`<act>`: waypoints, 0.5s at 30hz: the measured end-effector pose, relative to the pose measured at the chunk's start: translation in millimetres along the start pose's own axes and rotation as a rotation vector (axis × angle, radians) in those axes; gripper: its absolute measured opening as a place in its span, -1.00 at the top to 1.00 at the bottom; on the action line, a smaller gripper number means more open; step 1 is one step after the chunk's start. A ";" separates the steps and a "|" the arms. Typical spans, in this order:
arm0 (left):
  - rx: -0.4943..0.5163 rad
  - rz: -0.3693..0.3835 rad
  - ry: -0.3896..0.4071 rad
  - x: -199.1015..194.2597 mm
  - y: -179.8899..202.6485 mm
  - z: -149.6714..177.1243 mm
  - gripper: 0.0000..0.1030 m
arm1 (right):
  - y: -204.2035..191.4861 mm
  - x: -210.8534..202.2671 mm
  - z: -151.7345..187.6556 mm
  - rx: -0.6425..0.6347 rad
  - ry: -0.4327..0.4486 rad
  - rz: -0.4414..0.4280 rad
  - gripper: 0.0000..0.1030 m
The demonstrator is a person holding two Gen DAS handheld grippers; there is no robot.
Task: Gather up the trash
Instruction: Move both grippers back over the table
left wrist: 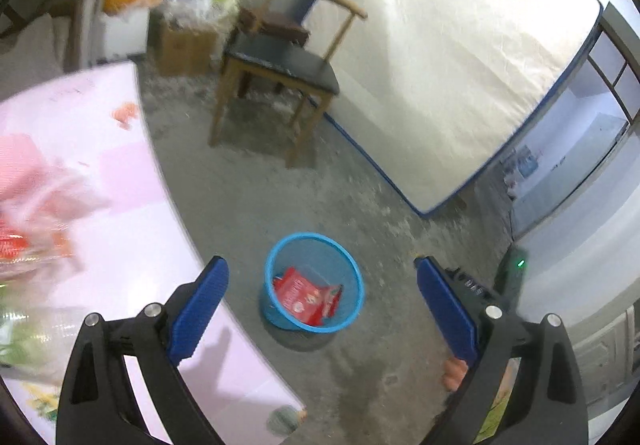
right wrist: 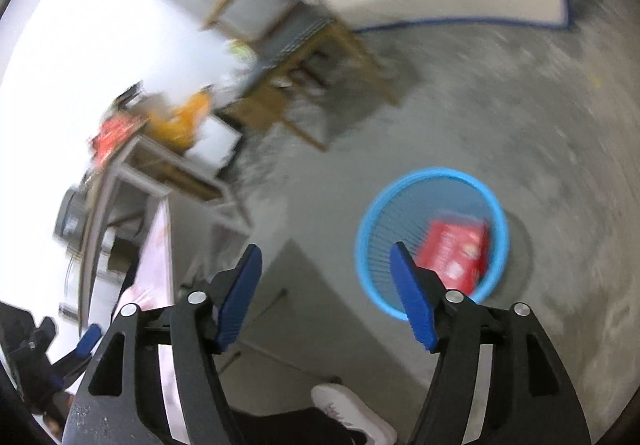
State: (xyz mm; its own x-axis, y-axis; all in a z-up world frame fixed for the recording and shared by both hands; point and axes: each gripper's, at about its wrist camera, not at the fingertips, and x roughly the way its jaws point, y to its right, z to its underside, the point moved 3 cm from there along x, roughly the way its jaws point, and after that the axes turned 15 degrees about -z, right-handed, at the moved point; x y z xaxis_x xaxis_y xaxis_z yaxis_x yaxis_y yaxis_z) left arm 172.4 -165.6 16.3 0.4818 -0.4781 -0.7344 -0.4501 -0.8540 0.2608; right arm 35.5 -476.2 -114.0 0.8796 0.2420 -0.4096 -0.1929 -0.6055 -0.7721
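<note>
A blue mesh bin [left wrist: 352, 273] stands on the grey floor beside the pink table [left wrist: 120, 245]. A red snack wrapper [left wrist: 306, 297] lies inside it. My left gripper [left wrist: 320, 309] is open and empty, held above the bin and the table edge. In the right wrist view the bin [right wrist: 496, 205] with the red wrapper [right wrist: 456, 249] lies just ahead to the right. My right gripper [right wrist: 326, 293] is open and empty, above the floor left of the bin. Blurred wrappers and plastic bags [left wrist: 28, 241] lie on the table's left side.
A wooden chair [left wrist: 280, 65] stands behind the bin, by a mattress [left wrist: 440, 65] leaning on the wall. A cardboard box [left wrist: 184, 45] and bags sit at the back. A small round object [left wrist: 284, 419] lies near the table's corner. My white shoe [right wrist: 348, 413] shows below.
</note>
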 end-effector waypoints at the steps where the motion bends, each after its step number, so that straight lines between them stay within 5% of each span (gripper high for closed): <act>1: 0.001 -0.007 0.020 -8.0 -6.0 1.5 -0.81 | -12.2 2.7 -0.1 -0.025 -0.010 -0.019 -0.28; 8: 0.017 -0.094 0.191 -85.8 -67.0 38.2 -0.81 | -115.7 51.7 15.6 -0.196 -0.182 -0.213 -0.30; 15: -0.037 -0.203 0.254 -110.5 -125.2 106.8 -0.81 | -190.9 119.2 50.3 -0.255 -0.425 -0.398 -0.30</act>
State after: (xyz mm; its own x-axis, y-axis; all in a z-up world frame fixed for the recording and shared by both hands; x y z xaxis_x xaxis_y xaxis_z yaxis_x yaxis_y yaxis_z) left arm 95.2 16.0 -2.1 0.7328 -0.3295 -0.5954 -0.3006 -0.9417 0.1512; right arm 155.3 -293.6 -39.9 0.6028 0.7340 -0.3129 0.2686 -0.5560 -0.7866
